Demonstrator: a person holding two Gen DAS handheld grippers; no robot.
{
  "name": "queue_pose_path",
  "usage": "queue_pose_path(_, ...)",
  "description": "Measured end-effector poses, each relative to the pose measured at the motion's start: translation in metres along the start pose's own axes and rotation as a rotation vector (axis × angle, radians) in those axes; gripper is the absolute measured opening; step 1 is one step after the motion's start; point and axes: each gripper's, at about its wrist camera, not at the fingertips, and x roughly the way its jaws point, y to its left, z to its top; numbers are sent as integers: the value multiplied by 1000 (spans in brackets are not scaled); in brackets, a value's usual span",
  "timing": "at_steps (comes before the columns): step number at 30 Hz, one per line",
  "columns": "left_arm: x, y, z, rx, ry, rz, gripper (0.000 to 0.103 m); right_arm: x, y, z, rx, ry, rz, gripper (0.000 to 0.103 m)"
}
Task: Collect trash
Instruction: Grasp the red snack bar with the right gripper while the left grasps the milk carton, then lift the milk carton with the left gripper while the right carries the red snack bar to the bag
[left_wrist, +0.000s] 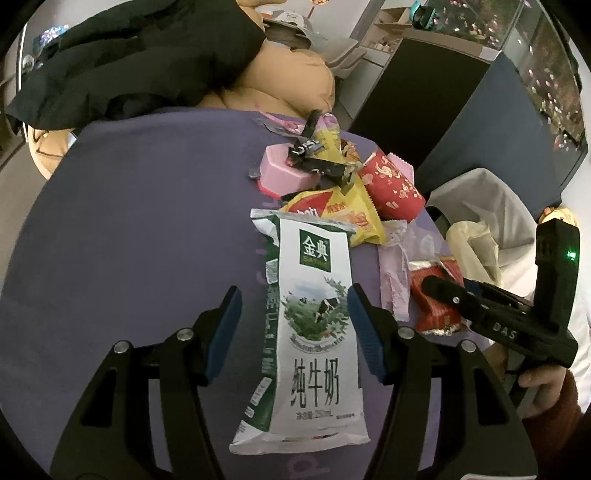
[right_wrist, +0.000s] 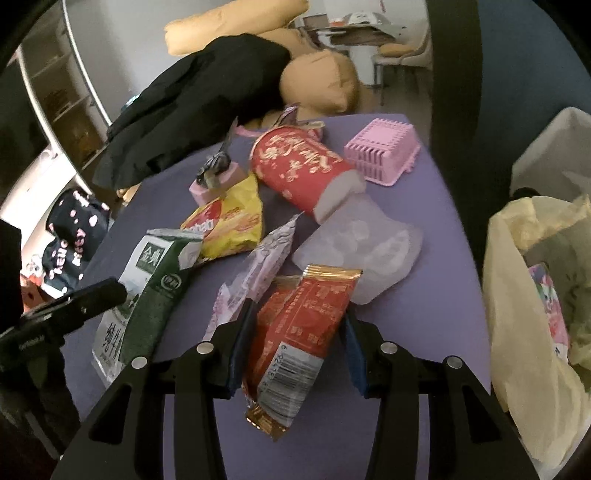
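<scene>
A flattened white and green milk carton (left_wrist: 314, 332) lies on the purple table (left_wrist: 147, 240). My left gripper (left_wrist: 293, 299) is open and straddles the carton; its right pad (left_wrist: 365, 332) is at the carton's edge. A red snack wrapper (right_wrist: 299, 332) lies between the open fingers of my right gripper (right_wrist: 297, 317). That gripper also shows in the left wrist view (left_wrist: 443, 291) over the red wrapper (left_wrist: 436, 306). The carton shows at left in the right wrist view (right_wrist: 147, 288).
More trash lies on the table: a red paper cup (right_wrist: 295, 173), a yellow chip bag (right_wrist: 229, 225), clear plastic wrappers (right_wrist: 362, 243), a pink box (left_wrist: 284, 173) and a pink basket (right_wrist: 384, 151). A bin with a yellowish bag (right_wrist: 535, 325) stands at the right. Black clothing (left_wrist: 129, 55) lies behind.
</scene>
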Motion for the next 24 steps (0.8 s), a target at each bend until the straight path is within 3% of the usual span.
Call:
queue_pose_path(2, 0, -3, 2, 11, 3, 4, 56, -3, -3, -3, -6, 6, 37, 31)
queue_pose_path(7, 2, -12, 4, 44, 7, -3, 56, -22, -10, -15, -50, -12, 47, 18)
queue_pose_path(18, 17, -26, 14, 83, 48, 25, 56, -56, -33, -30, -20, -90, 32, 17)
queue_pose_path(24, 43, -25, 27, 69, 135, 77, 56, -57, -34, -33, -23, -108, 30, 17)
